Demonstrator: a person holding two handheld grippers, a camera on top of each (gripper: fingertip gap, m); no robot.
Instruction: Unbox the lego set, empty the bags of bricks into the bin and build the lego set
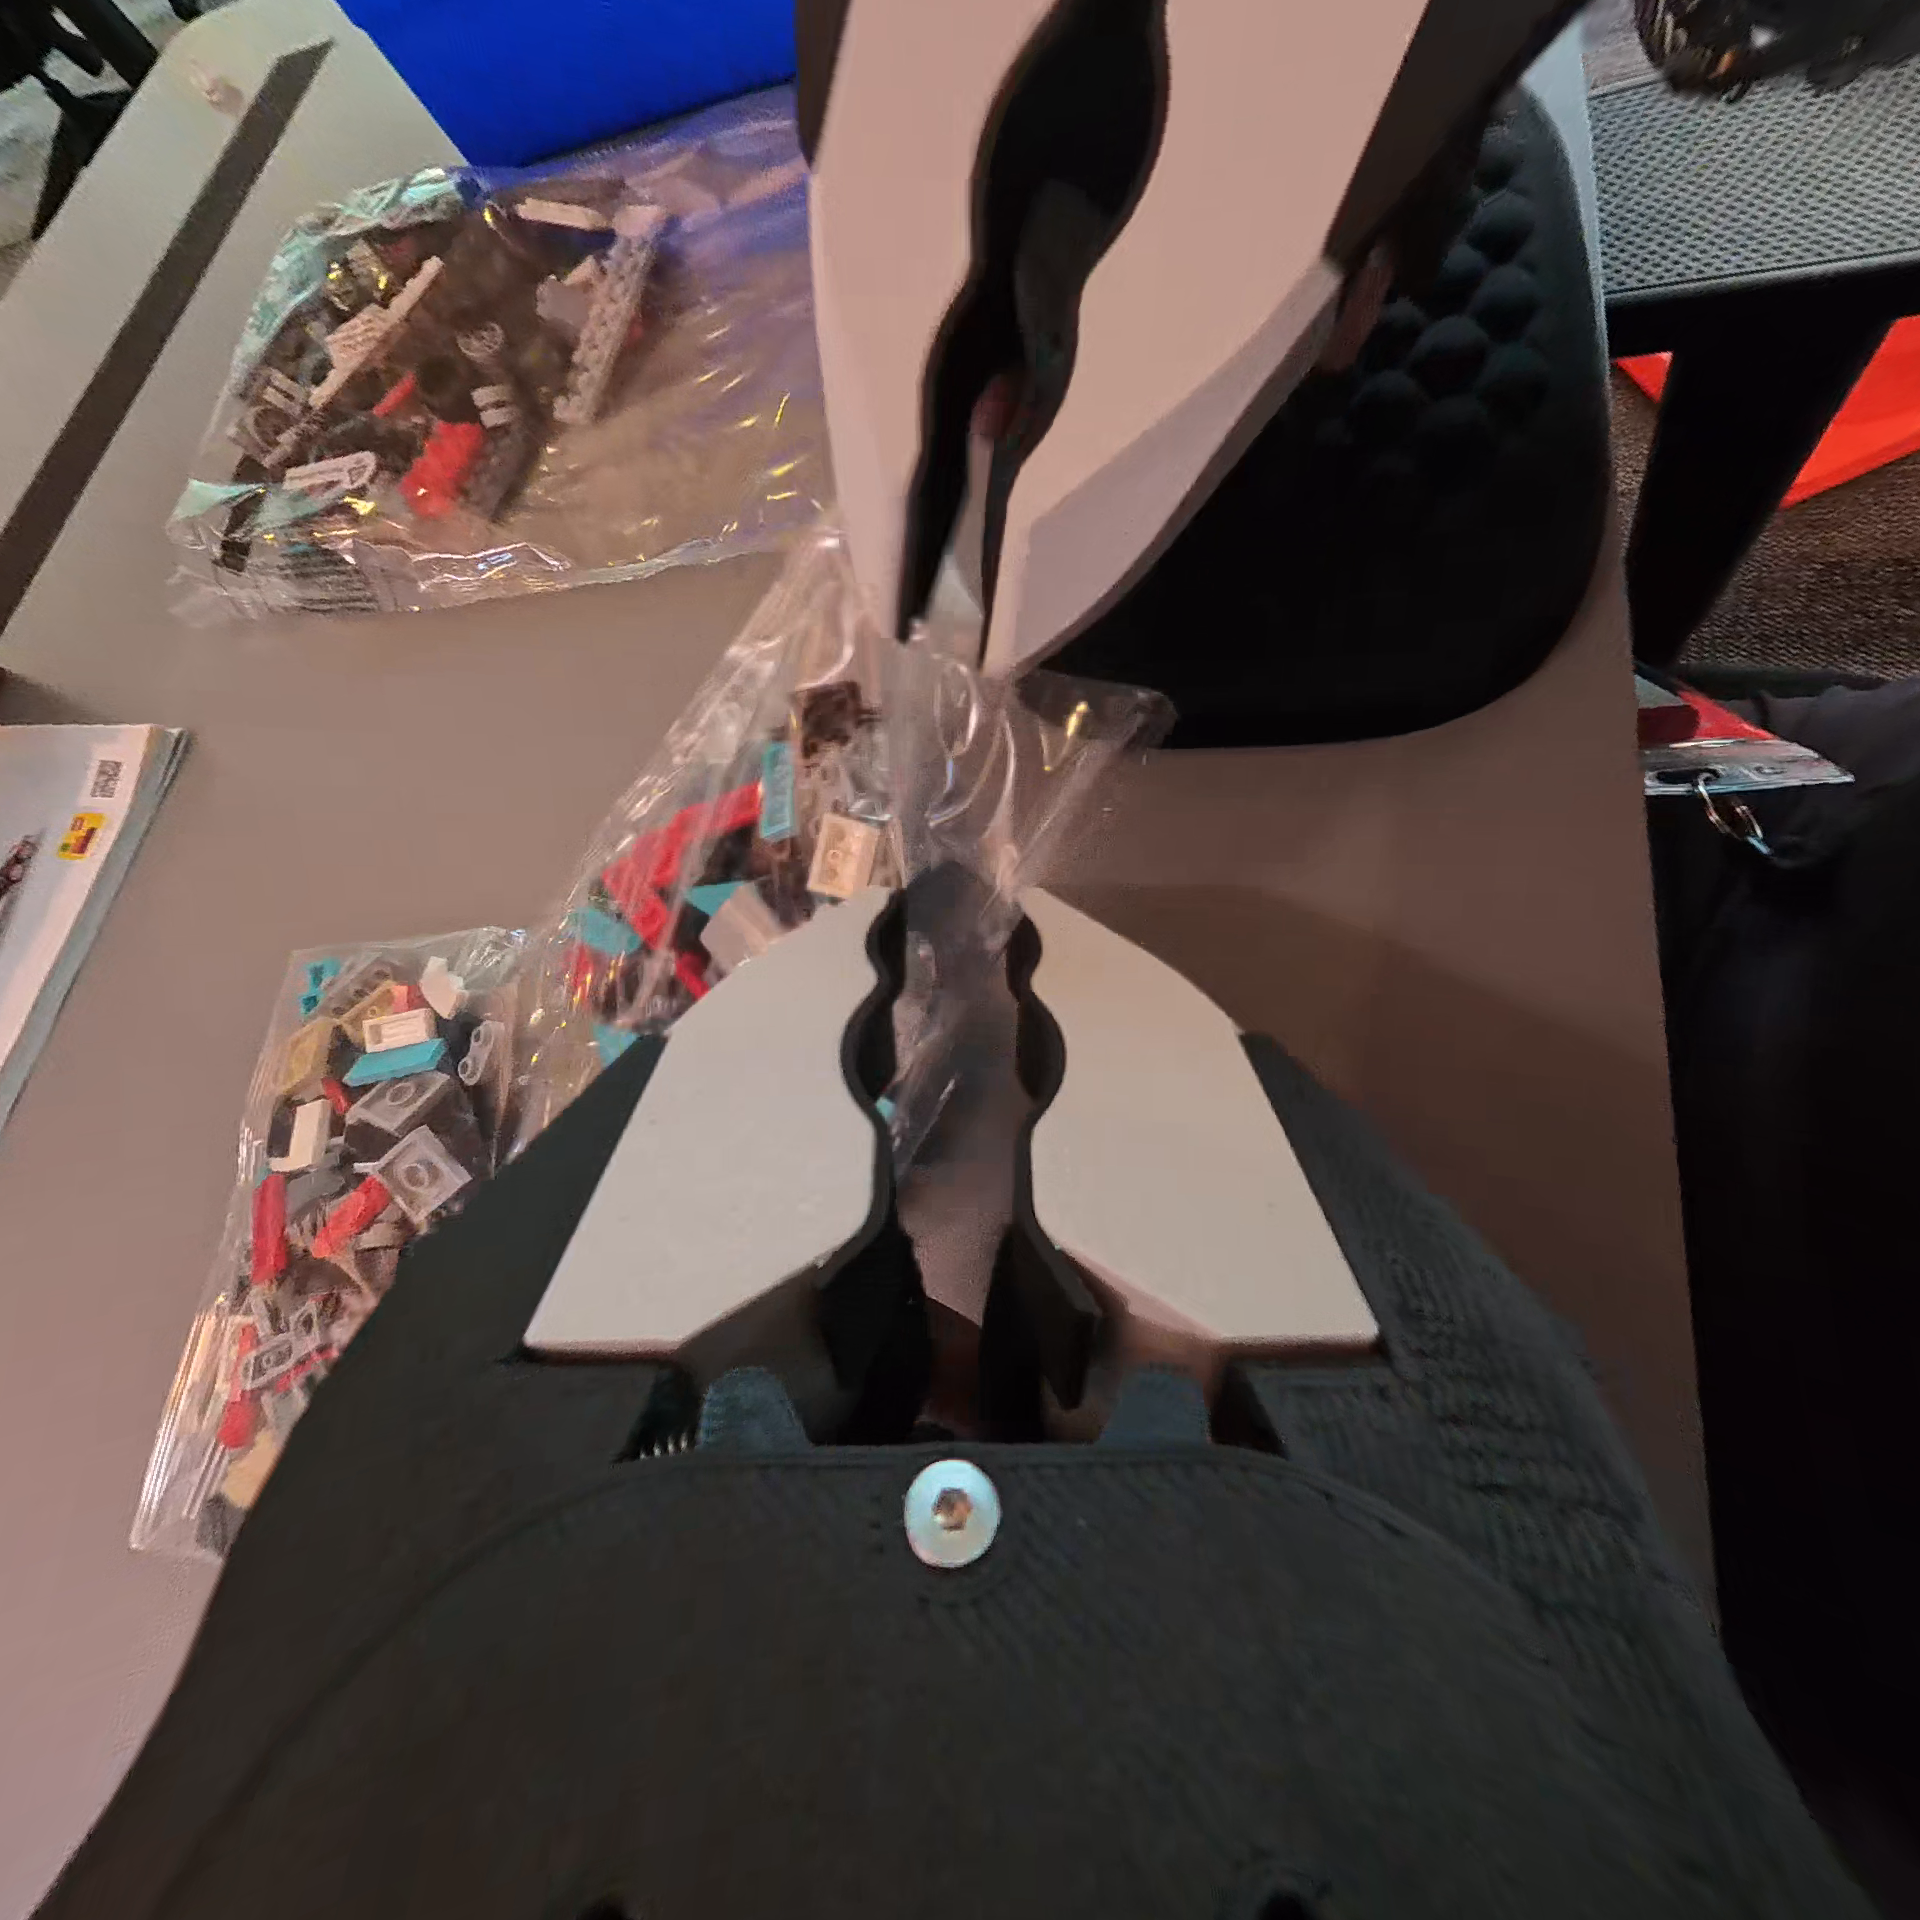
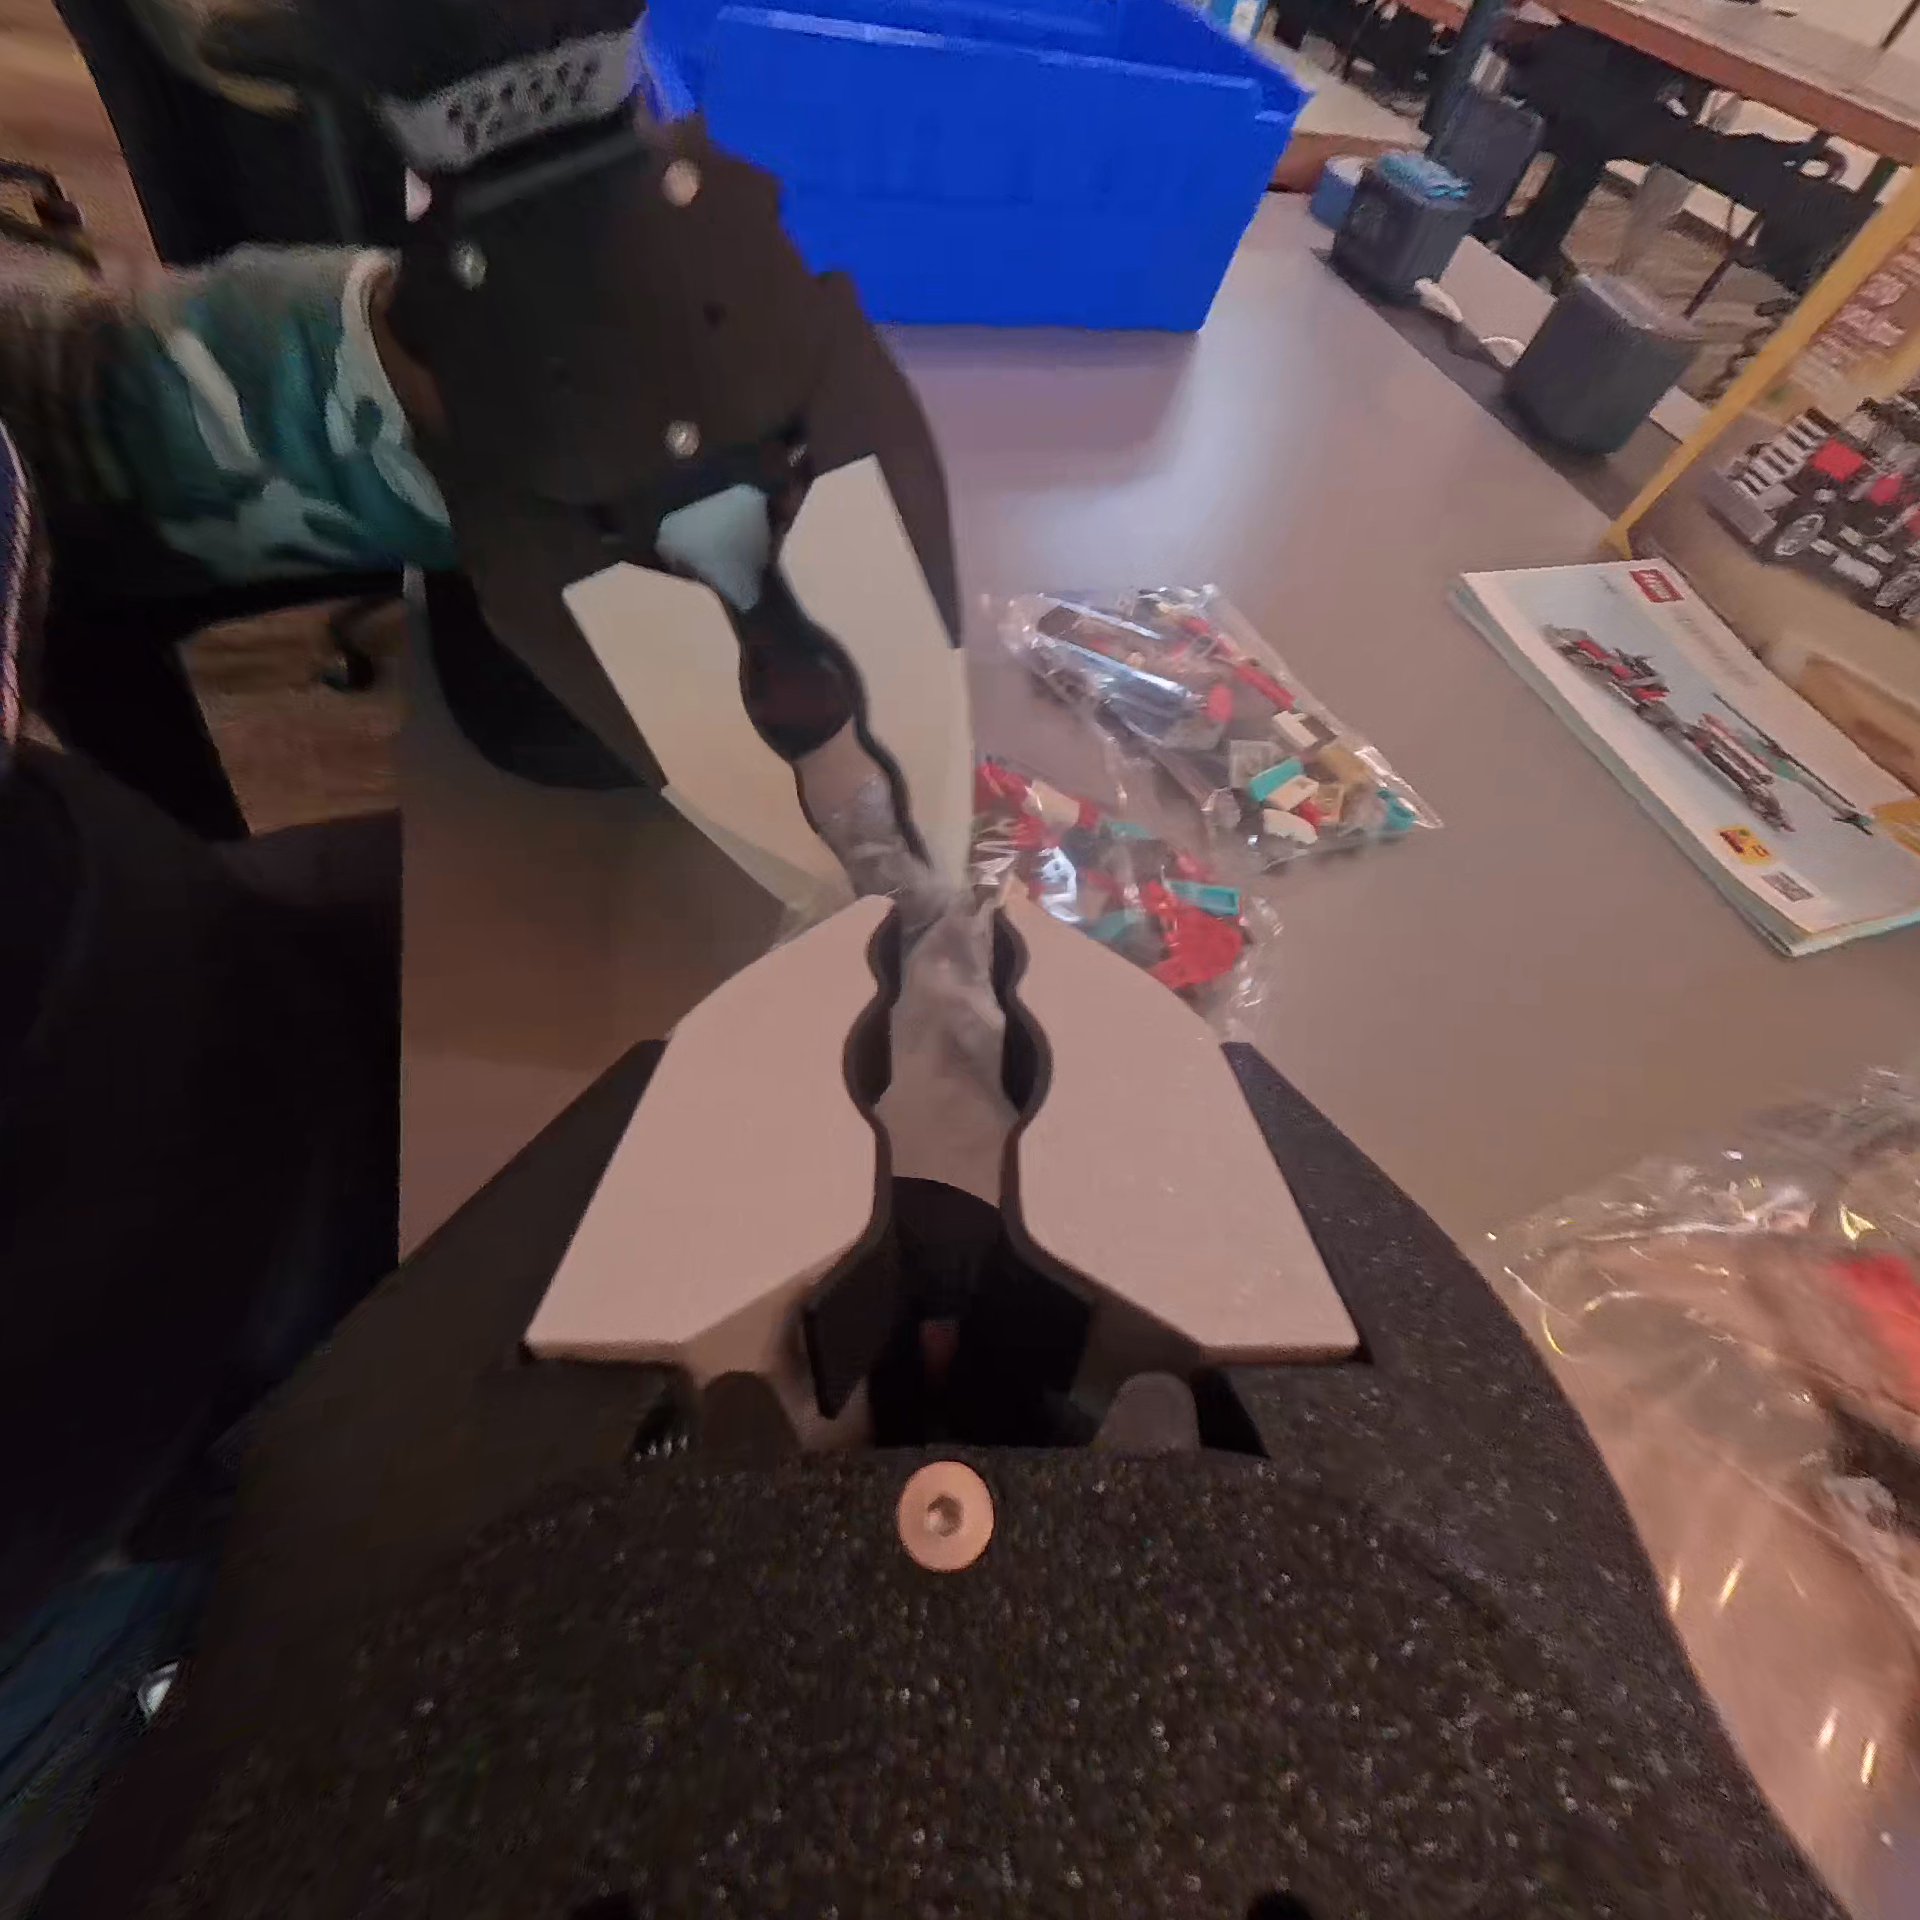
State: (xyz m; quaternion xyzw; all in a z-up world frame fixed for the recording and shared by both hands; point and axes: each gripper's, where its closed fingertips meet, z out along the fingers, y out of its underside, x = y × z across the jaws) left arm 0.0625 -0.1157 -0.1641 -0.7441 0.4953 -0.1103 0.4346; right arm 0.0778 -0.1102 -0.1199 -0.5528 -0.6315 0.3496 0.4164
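Both grippers have hold of the same clear plastic bag of bricks [image 1: 769, 862]. The left gripper [image 1: 951, 904] has its fingers almost together, with only a thin gap, and the crumpled top edge of the bag is pinched between the tips. The right gripper [image 1: 940, 634] comes in from the far side and its tips are closed on the same edge of plastic, just beyond the left one. In the right wrist view the right gripper [image 2: 945, 914] shows twisted film running between its nearly closed fingers, and the left gripper [image 2: 914, 862] meets it tip to tip.

The bag hangs down to the left onto the grey table [image 1: 436, 748] — the red, teal and black bricks lie at its low end. 2 more sealed bags rest on the table: a second bag [image 1: 343, 1174] near left and a third bag [image 1: 436, 384] farther left. The blue bin [image 2: 977, 156] stands at the far edge. An instruction booklet [image 2: 1704, 748] lies flat on the right side in the right wrist view.
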